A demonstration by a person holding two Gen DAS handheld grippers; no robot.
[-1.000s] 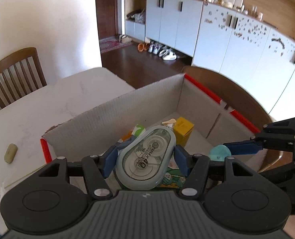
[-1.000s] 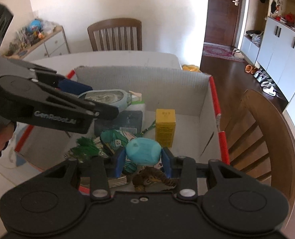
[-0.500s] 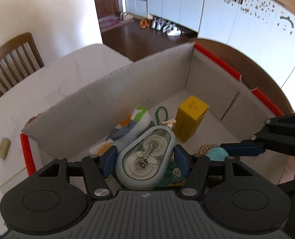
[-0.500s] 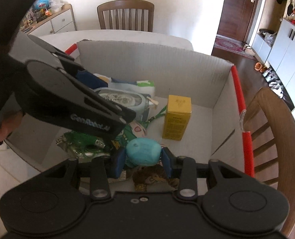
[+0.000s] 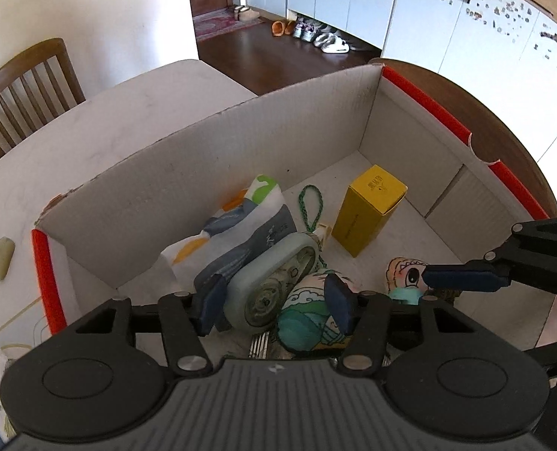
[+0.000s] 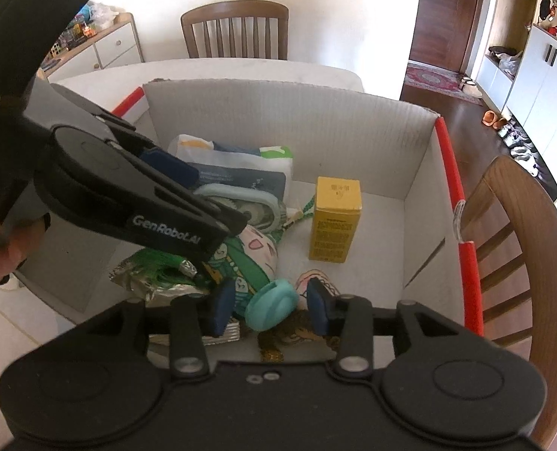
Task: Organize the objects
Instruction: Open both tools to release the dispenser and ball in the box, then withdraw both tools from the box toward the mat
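Observation:
Both grippers hang over an open cardboard box (image 5: 210, 173) with red edge strips. My left gripper (image 5: 274, 302) is open; the grey-green correction tape (image 5: 274, 285) lies loose between its fingers, tipped on its edge against a printed pouch (image 5: 240, 233). My right gripper (image 6: 269, 306) is open too; the teal round object (image 6: 272, 304) lies free between its fingers on the pile. A yellow carton (image 5: 368, 208) stands in the box, also in the right wrist view (image 6: 334, 218).
The box sits on a white table (image 5: 71, 139). It also holds a green cord (image 5: 310, 206), cartoon-print items (image 6: 252, 255) and a foil packet (image 6: 146, 274). Wooden chairs stand behind (image 6: 237, 30) and to the right (image 6: 511, 233). A small beige piece (image 5: 2, 257) lies on the table.
Both grippers lowered into the box and opened. The correction tape dropped from the left fingers and tipped over; the teal object left the right fingers and rests on the pile.

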